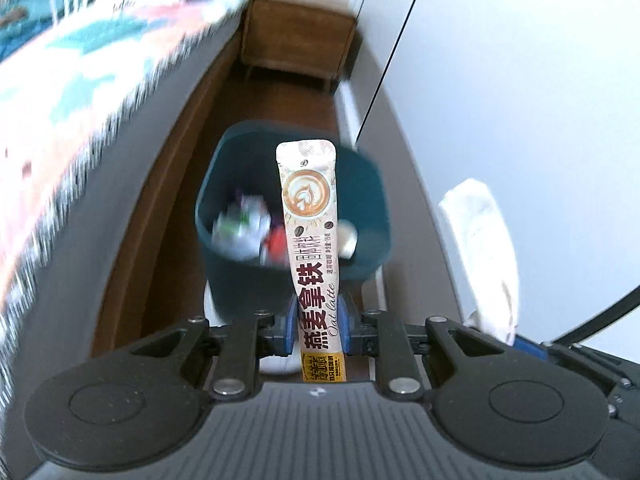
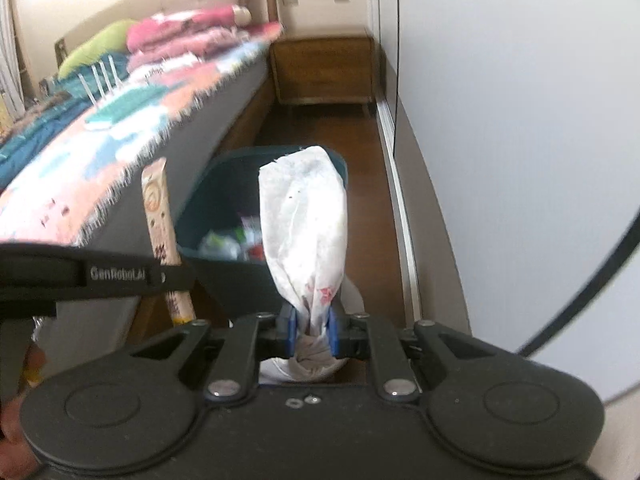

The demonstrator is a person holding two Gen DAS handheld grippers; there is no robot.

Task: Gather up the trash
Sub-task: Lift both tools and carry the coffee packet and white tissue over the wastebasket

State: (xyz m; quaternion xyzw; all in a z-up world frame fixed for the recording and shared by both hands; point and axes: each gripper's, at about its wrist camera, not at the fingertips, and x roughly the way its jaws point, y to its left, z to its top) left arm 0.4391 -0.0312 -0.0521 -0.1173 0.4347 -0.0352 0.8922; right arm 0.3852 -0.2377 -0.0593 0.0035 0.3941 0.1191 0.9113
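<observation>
The left gripper (image 1: pixel 319 330) is clamped on a long oat-latte sachet (image 1: pixel 312 236), its blue pads pressed against the lower part while the sachet stands upright out of the jaws. Beyond it, on the brown wooden floor (image 1: pixel 280 104), sits a dark teal bin (image 1: pixel 370 208) with crumpled wrappers (image 1: pixel 240 232) already inside; seen from the left wrist, the sachet overlaps the bin's opening. The right gripper (image 2: pixel 312 330) is closed on a twisted white tissue (image 2: pixel 306 216) with reddish marks, its loose end rising in front of the same bin (image 2: pixel 224 276). From the right wrist, the left gripper's black body crosses the lower left, with the sachet (image 2: pixel 160 216) sticking up just beside the bin's left wall. A bed (image 1: pixel 100 120) with a fringed patterned blanket closes in on the left, a white wall (image 1: pixel 520 80) on the right, leaving a narrow strip of floor. A wooden nightstand (image 2: pixel 324 68) stands at the far end of that strip.
</observation>
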